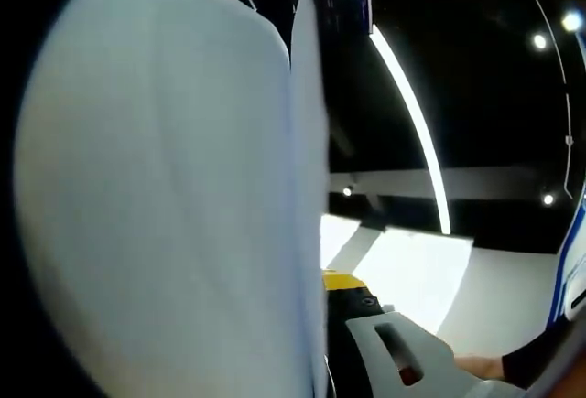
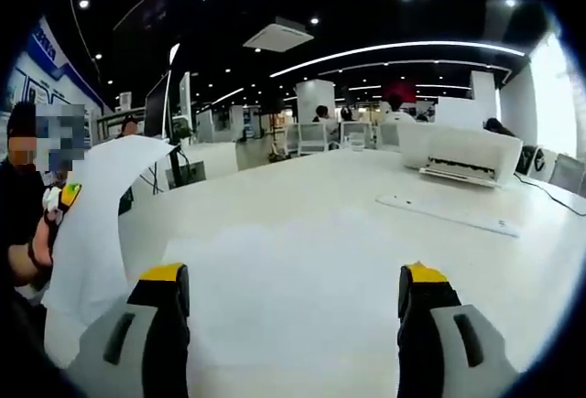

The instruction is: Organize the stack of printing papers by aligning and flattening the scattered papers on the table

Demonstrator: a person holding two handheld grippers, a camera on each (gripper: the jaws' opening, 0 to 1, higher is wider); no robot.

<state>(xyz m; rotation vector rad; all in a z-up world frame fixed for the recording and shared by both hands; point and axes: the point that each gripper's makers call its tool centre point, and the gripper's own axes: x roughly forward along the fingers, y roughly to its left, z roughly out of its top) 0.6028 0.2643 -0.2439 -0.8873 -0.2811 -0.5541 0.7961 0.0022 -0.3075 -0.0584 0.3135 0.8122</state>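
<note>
A bundle of white printing paper [image 1: 165, 197] stands on edge, close to the lens in the left gripper view. My left gripper [image 1: 328, 284] is shut on it: the yellow-tipped right finger [image 1: 344, 281] presses against the sheets and the other finger is hidden behind them. In the right gripper view the same paper [image 2: 96, 224] curves upward at the left, with the left gripper [image 2: 64, 199] and a person's hand on it. My right gripper [image 2: 293, 279] is open low over the white table [image 2: 302, 206], with nothing between its fingers.
A white printer [image 2: 469, 153] stands at the table's far right, with a flat white strip [image 2: 449, 213] lying before it. Dark monitors [image 2: 157, 105] stand at the far left edge. A person [image 2: 18, 206] is at the left. Desks and seated people are far behind.
</note>
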